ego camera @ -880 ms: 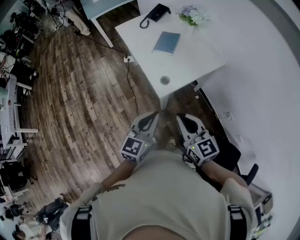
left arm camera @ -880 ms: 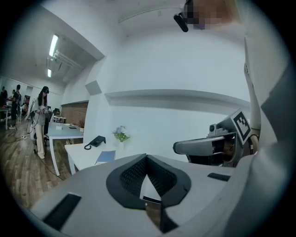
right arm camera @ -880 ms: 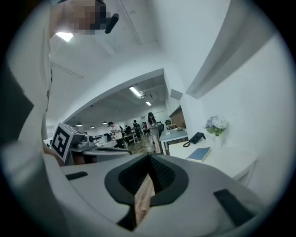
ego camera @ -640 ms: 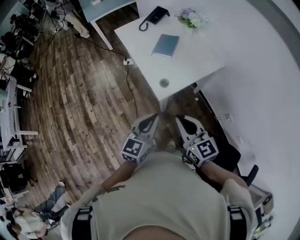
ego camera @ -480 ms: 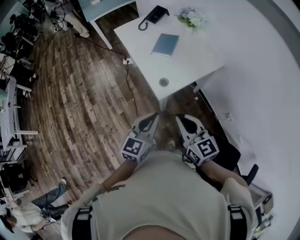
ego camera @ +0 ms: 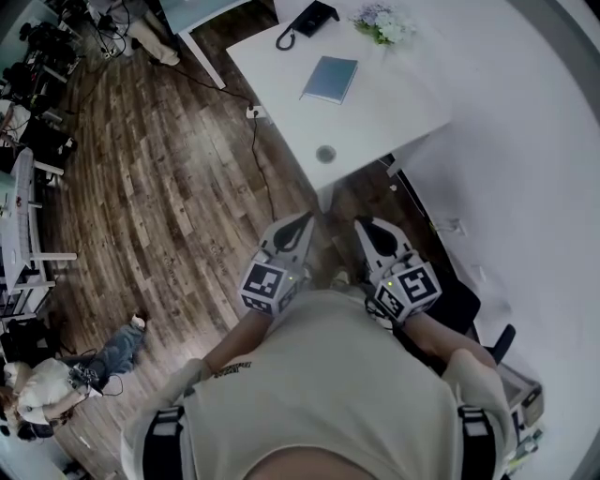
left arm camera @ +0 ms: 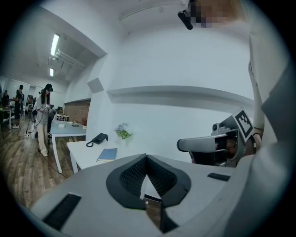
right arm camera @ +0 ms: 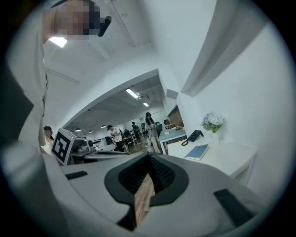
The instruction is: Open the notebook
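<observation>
A dark, streaky plank floor [ego camera: 169,187] fills the left of the head view. From the upper right a smooth white table [ego camera: 394,112] juts in, its square near corner aimed at the person, with a plain white wall [ego camera: 525,141] on its far side. A thin dark cable [ego camera: 262,178] trails over the boards beside the table's left edge.

The notebook [ego camera: 330,79] – a slim blue-grey rectangle, cover shut – lies flat on the far half of the table. It has bare white top on every side and sits apart from the black telephone [ego camera: 309,21], the pale flowers [ego camera: 380,23] and the round grommet [ego camera: 325,154].

Both forearms are tucked close to the torso, side by side. The left gripper [ego camera: 302,222] and right gripper [ego camera: 361,225] are white shells tapering to black ribbed pads. They point nearly level toward the table corner and hang over the floor, well short of it – jaws of each clenched together, with nothing between them.
</observation>
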Tool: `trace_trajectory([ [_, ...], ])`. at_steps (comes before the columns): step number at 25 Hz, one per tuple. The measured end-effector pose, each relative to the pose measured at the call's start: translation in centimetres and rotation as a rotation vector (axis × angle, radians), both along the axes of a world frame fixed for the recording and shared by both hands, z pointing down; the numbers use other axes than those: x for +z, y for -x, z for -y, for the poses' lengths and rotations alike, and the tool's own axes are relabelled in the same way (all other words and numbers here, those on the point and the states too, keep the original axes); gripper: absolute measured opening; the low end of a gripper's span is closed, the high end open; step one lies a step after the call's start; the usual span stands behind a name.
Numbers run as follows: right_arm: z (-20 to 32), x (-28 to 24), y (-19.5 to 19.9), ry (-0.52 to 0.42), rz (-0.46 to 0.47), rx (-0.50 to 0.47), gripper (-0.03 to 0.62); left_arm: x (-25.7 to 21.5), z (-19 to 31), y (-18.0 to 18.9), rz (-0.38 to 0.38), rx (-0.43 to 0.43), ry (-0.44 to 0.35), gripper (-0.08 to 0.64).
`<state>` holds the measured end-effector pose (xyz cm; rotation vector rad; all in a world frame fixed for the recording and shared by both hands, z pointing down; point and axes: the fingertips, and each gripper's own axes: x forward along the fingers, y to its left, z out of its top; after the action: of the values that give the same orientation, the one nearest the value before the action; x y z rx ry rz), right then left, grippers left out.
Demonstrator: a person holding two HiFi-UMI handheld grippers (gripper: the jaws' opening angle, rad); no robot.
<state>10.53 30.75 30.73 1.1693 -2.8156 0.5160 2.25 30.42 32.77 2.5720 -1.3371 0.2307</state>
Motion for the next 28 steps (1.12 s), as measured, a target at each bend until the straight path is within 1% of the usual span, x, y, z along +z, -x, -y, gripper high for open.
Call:
trace_trajectory([
  [8, 1.3, 0.4, -1.8, 0.004, 0.01, 0.017, 0.002, 0.0, 1.3, -0.9, 0.028, -0.031, 0.004, 0.0],
  [12, 2.1, 0.8, -3.5, -0.003, 0.021, 0.038, 0.002, 0.4, 2.1, -1.7, 0.038, -0.043, 0.022, 0.0],
  [18, 2.9, 1.5, -5.7, -0.002, 0.026, 0.06, 0.002, 0.7, 3.2, -3.3, 0.057, -0.054, 0.016, 0.0],
  [21, 3.3, 2.2, -6.6, 0.014, 0.027, 0.074, 0.002, 1.3, 3.6, -3.6, 0.063, -0.065, 0.023, 0.0],
  [24, 3.7, 2.8, -7.3, 0.032, 0.035, 0.092, 0.002, 1.9, 3.9, -4.3, 0.077, -0.05, 0.037, 0.0],
  [28, 5.3, 3.7, -7.4, 0.047, 0.034, 0.111, 0.002, 2.5, 5.6, -4.4, 0.089, -0.027, 0.029, 0.0],
])
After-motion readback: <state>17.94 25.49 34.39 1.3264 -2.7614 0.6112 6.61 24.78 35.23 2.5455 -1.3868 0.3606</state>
